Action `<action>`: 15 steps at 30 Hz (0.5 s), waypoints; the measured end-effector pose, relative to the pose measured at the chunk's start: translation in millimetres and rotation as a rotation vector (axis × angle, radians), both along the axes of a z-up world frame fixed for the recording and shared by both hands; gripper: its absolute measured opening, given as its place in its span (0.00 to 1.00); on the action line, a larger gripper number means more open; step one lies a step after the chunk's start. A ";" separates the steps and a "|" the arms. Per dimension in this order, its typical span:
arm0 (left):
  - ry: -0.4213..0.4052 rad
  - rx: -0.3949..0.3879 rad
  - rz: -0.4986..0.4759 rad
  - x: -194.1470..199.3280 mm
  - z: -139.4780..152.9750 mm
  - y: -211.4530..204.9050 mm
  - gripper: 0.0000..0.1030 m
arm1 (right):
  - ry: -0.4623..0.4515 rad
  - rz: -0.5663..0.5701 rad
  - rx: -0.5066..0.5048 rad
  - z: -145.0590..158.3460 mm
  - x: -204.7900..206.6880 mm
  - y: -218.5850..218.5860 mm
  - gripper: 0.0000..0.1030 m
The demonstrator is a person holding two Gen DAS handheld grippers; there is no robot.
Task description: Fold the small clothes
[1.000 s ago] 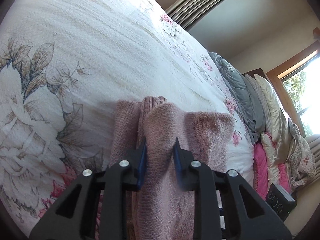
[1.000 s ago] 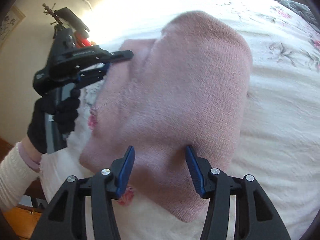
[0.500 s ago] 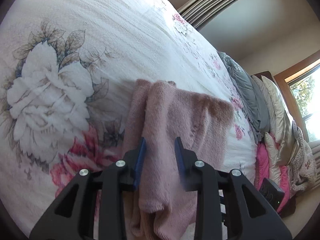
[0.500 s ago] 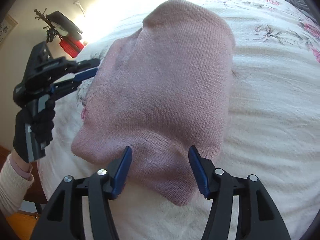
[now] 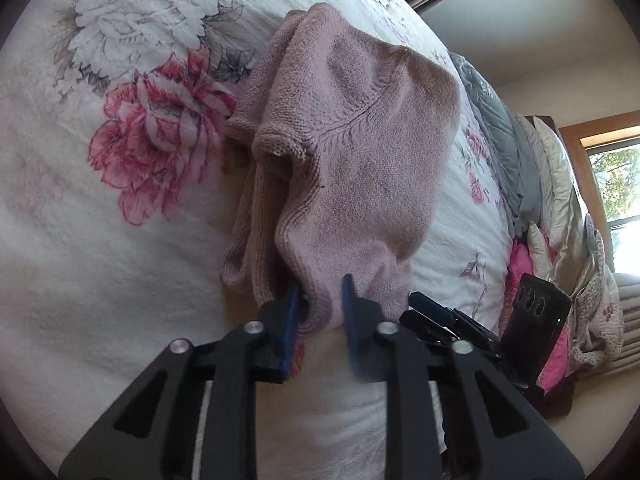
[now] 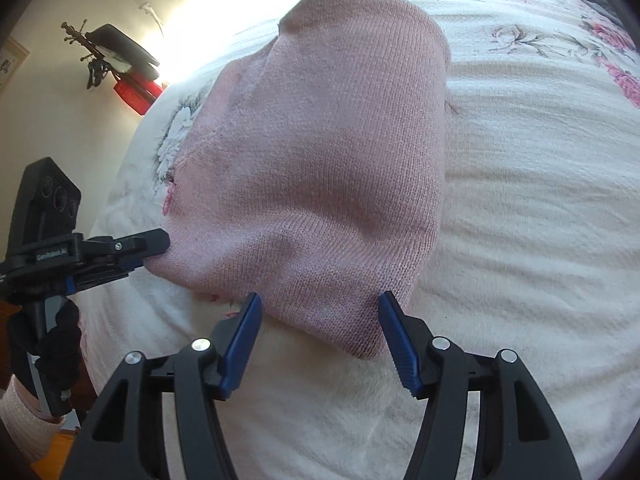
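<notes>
A pink knit garment (image 5: 360,148) lies folded on the floral bedspread (image 5: 100,240); in the right wrist view it is a broad pink slab (image 6: 320,168). My left gripper (image 5: 319,300) has its blue pads pinched on the near hem, which bunches between them. From the right wrist view the left gripper (image 6: 154,252) meets the garment's left corner, held by a hand in a black glove (image 6: 56,344). My right gripper (image 6: 320,304) is open, its fingers straddling the garment's near corner without touching it. Its tip (image 5: 426,304) shows beside the left one.
Grey, cream and pink pillows (image 5: 532,184) pile up at the head of the bed by a window (image 5: 612,184). A stand with a dark device and a red box (image 6: 124,72) stands beyond the bed's far edge. White bedspread (image 6: 520,240) stretches right of the garment.
My left gripper has drawn back along the garment to its near hem and narrowed onto it. The right gripper has backed off slightly, and the garment lies flatter.
</notes>
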State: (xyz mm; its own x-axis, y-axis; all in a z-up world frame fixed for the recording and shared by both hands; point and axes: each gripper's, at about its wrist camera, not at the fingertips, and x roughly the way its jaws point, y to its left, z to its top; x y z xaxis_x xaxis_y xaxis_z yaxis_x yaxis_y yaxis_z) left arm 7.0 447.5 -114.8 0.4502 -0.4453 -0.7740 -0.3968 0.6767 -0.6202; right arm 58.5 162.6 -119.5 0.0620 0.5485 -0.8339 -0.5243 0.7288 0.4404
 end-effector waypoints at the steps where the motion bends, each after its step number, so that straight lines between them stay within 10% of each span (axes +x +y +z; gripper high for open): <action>1: 0.010 0.011 0.004 -1.0 -2.4 1.9 0.07 | 0.004 -0.004 0.002 -1.3 -0.1 -0.4 0.60; 15: 0.012 -0.005 -0.014 -7.2 -19.5 27.5 0.15 | 0.038 -0.041 -0.002 -9.2 5.2 -14.7 0.62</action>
State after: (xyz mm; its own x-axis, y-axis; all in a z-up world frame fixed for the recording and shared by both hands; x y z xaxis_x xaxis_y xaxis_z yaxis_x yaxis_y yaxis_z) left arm -0.2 475.0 -134.3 0.4347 -0.4554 -0.7770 -0.3951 0.6788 -0.6189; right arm 63.7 148.0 -128.7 0.0531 0.5447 -0.8370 -0.4766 0.7503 0.4581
